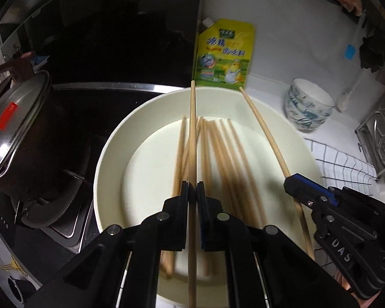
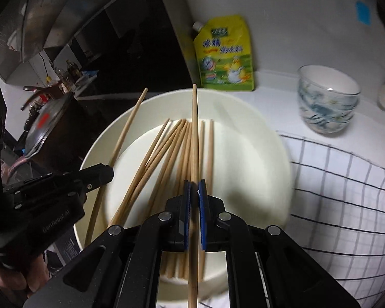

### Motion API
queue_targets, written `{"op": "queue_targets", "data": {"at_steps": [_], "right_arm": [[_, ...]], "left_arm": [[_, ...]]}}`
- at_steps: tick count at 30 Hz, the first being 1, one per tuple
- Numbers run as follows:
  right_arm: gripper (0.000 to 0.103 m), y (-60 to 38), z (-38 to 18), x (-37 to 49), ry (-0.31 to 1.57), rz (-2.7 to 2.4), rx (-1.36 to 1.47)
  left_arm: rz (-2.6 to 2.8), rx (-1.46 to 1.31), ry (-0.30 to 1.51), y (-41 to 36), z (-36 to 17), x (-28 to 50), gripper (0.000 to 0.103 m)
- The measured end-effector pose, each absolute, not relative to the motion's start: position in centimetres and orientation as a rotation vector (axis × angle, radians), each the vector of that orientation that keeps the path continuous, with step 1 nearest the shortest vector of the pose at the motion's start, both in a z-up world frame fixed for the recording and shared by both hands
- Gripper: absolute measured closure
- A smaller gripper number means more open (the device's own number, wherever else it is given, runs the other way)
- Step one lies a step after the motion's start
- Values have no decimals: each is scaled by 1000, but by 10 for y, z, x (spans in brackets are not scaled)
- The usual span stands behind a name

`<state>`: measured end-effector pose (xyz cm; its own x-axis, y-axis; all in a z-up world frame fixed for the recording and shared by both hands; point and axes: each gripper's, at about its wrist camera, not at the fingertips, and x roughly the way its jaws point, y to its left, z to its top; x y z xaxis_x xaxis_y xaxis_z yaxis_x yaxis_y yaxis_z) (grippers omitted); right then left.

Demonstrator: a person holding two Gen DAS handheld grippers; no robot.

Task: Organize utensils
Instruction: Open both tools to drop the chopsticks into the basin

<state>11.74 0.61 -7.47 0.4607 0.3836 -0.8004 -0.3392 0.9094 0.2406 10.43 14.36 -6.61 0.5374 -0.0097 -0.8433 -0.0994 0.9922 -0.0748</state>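
Several wooden chopsticks point(image 1: 225, 161) lie in a wide cream plate point(image 1: 110, 159), which also shows in the right wrist view point(image 2: 256, 138) with its chopsticks point(image 2: 164, 159). My left gripper point(image 1: 192, 190) is shut on one chopstick point(image 1: 192, 128), held above the plate and pointing away. My right gripper point(image 2: 194, 188) is shut on another chopstick point(image 2: 194, 128), also above the plate. The right gripper point(image 1: 295, 182) shows at the right in the left wrist view with its chopstick point(image 1: 264, 128). The left gripper point(image 2: 100, 174) shows at the left in the right wrist view with its chopstick point(image 2: 125, 133).
A yellow seasoning pouch point(image 1: 224, 54) leans on the back wall behind the plate. A patterned bowl point(image 1: 308, 105) stands to the right. A checked cloth point(image 2: 341, 192) lies right of the plate. A dark pot with a lid point(image 1: 15, 120) sits on the stove at left. A metal rack point(image 1: 382, 143) is far right.
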Motion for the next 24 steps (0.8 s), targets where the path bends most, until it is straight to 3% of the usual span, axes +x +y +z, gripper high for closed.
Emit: {"op": "queue_targets", "data": {"at_steps": [12, 13, 15, 17, 24], "right_arm": [[96, 23, -104, 133, 1081, 354, 59], [88, 21, -103, 133, 1081, 356, 66], [70, 19, -100, 131, 1068, 351, 71], [70, 18, -94, 125, 1044, 346, 55], [65, 11, -77, 105, 1012, 313, 39]], "left_arm": [[17, -116, 1055, 159, -87, 118, 95], [18, -125, 1059, 161, -87, 119, 90], [30, -134, 1059, 165, -86, 119, 69], [53, -144, 1040, 170, -82, 115, 36], [57, -134, 1007, 175, -67, 101, 34]]}}
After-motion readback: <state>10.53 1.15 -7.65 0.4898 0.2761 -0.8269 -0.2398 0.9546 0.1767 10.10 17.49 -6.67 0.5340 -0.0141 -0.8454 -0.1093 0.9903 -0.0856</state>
